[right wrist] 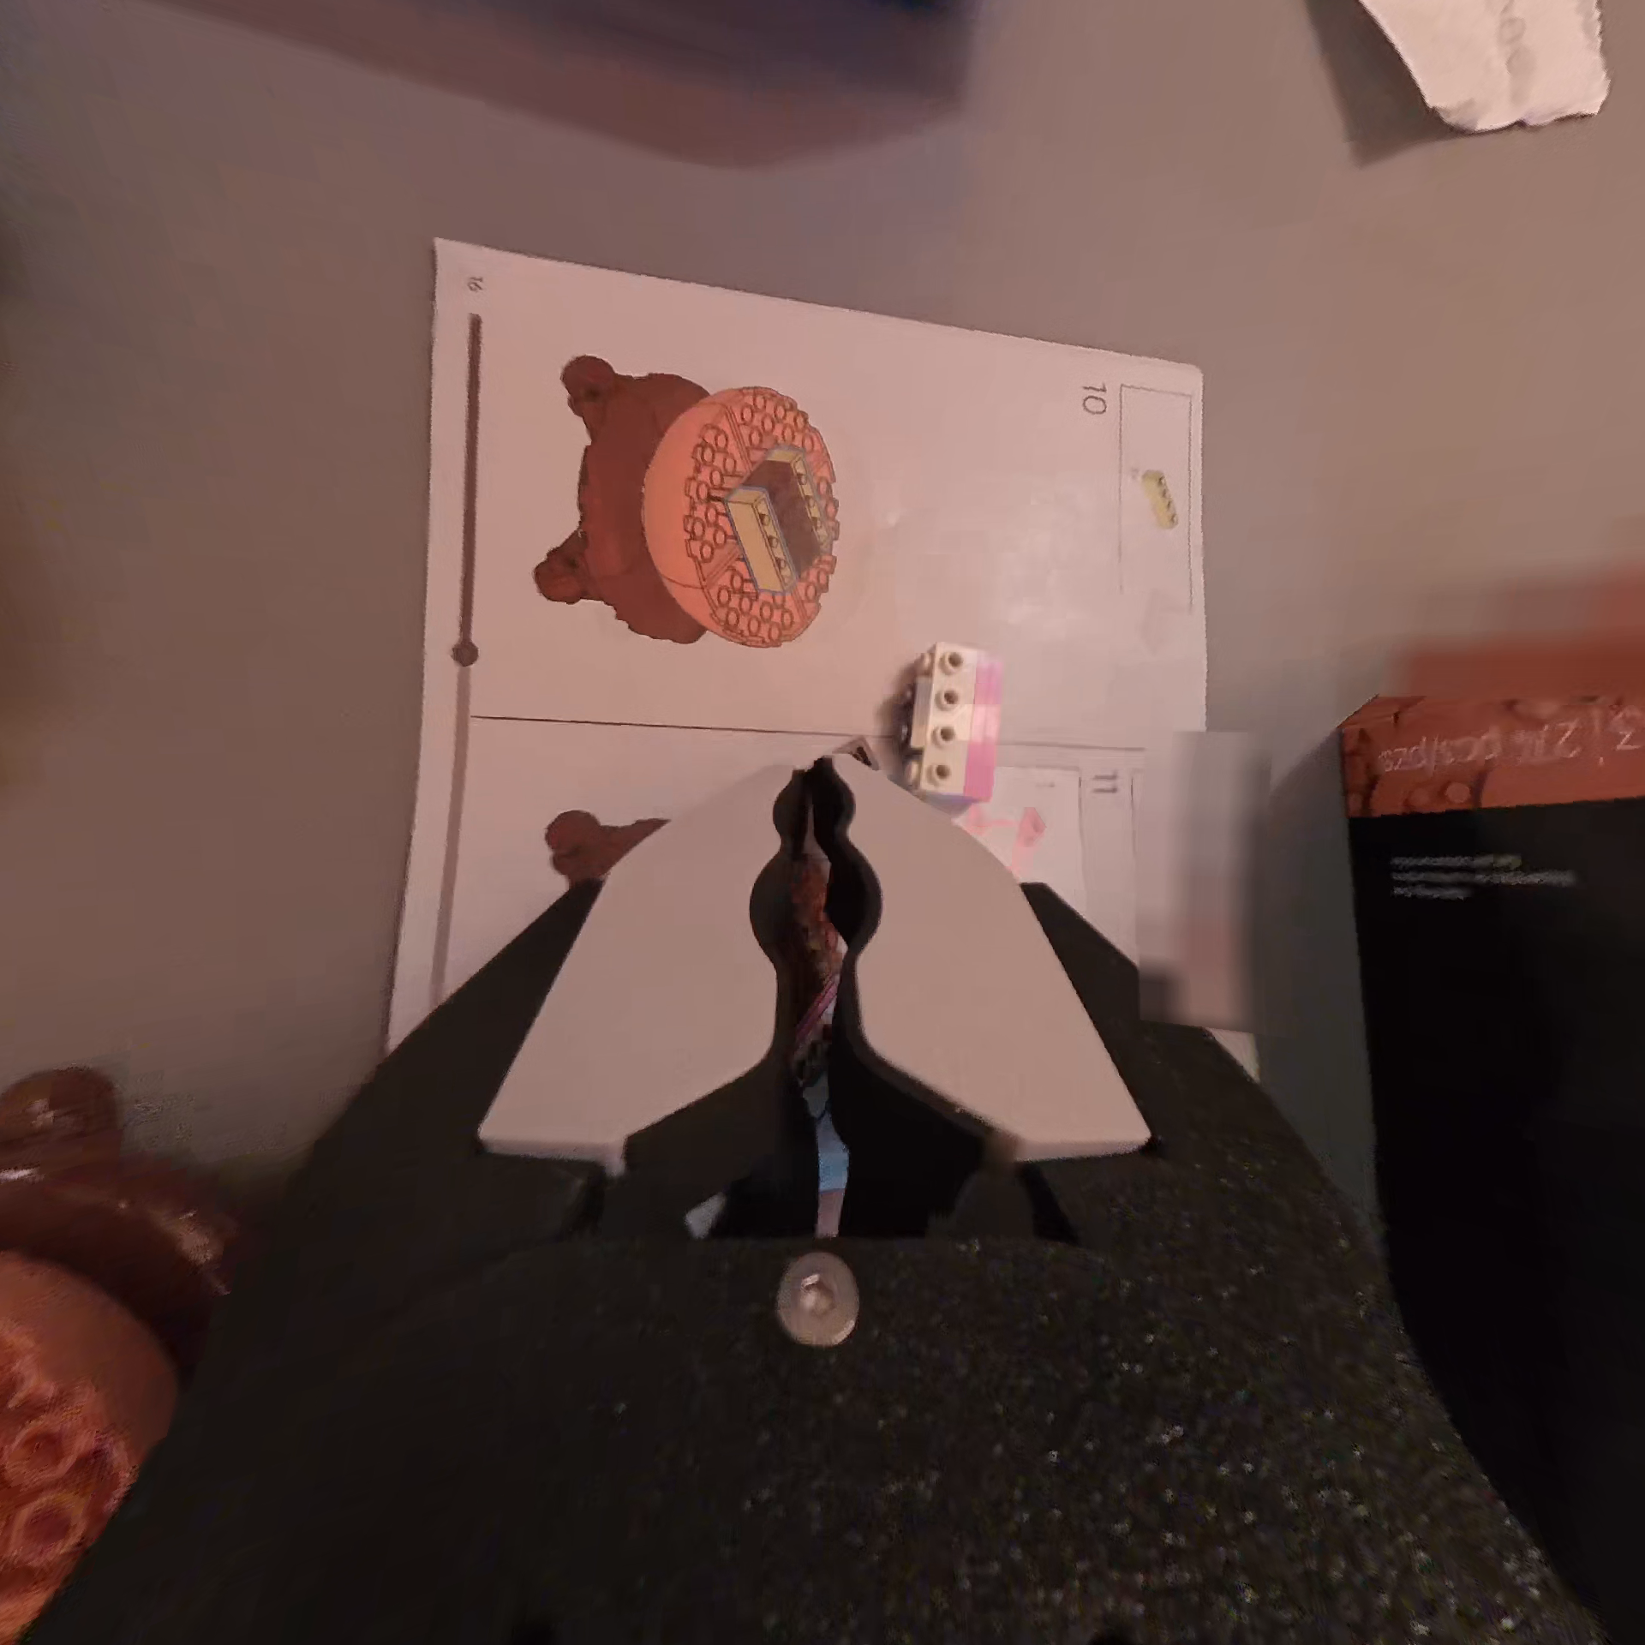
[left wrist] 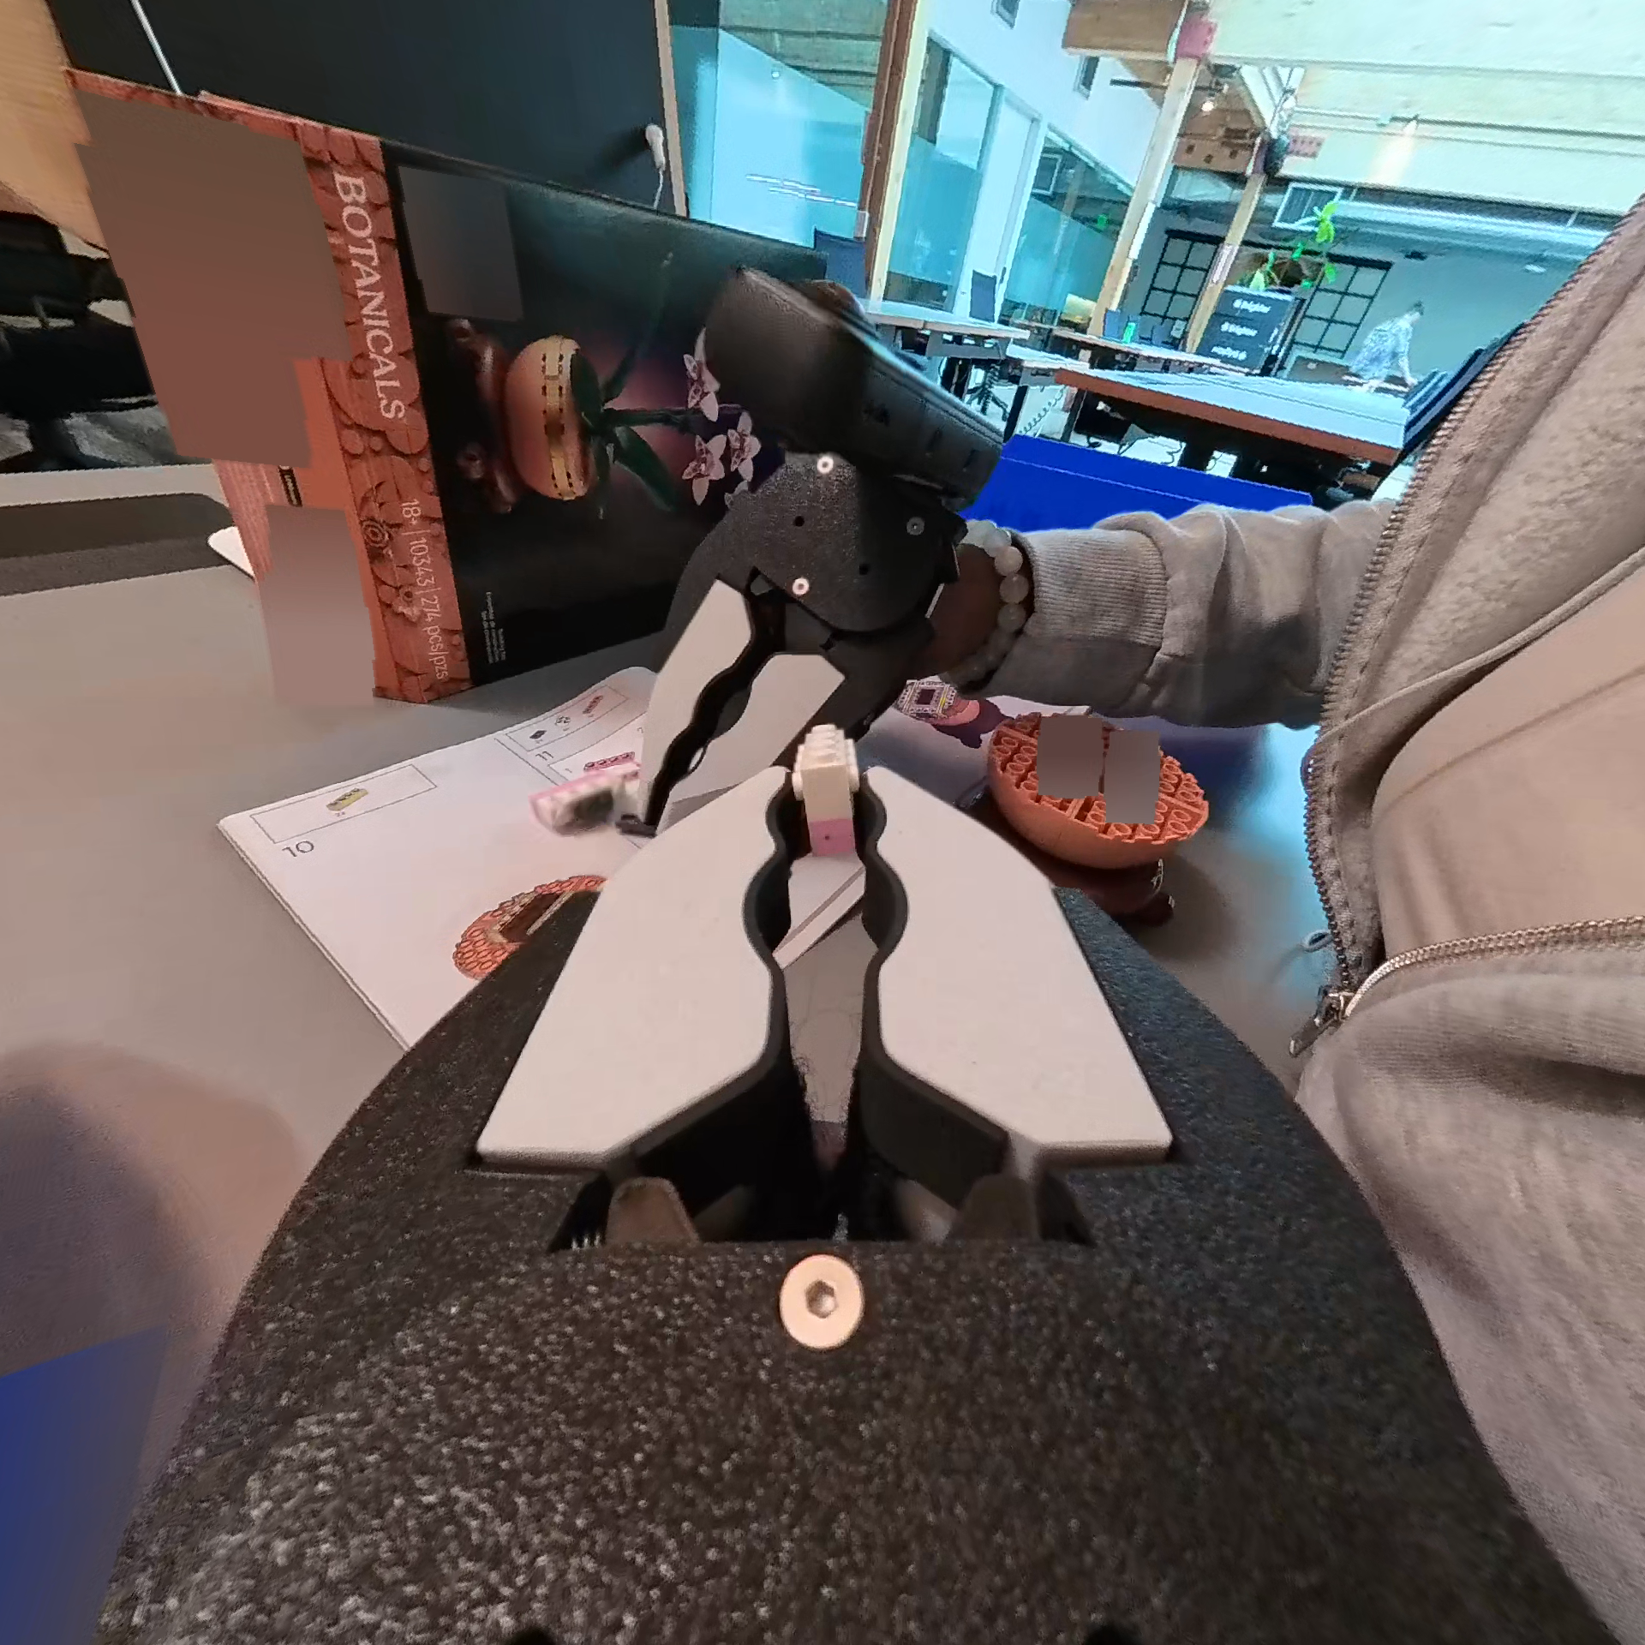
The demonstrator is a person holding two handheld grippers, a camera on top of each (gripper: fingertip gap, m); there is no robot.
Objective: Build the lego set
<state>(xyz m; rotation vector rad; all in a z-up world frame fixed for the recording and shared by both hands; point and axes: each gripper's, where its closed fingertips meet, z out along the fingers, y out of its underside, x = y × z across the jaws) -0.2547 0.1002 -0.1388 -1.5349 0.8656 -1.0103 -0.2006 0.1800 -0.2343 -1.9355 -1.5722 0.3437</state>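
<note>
My left gripper [left wrist: 825, 776] is shut on a small stack of white bricks with a pink brick [left wrist: 830, 837] at its bottom, held upright above the table. My right gripper [right wrist: 814, 767] is shut, its tips pointing down at the open instruction booklet [right wrist: 890, 427]. It also shows in the left wrist view [left wrist: 645, 819]. A small dark bit [right wrist: 859, 755] sits at its tips; I cannot tell if it is gripped. A second white-and-pink brick assembly [right wrist: 952, 721] lies on the booklet just right of those tips, and shows in the left wrist view [left wrist: 579, 801].
The round orange studded pot build [left wrist: 1099, 828] stands on the table to the right, and at the bottom left of the right wrist view [right wrist: 53, 1335]. The set's box [left wrist: 498, 427] stands behind the booklet. A person's grey sleeve [left wrist: 1202, 605] reaches in from the right. Some 15 cm of space lies between my two pairs of fingers.
</note>
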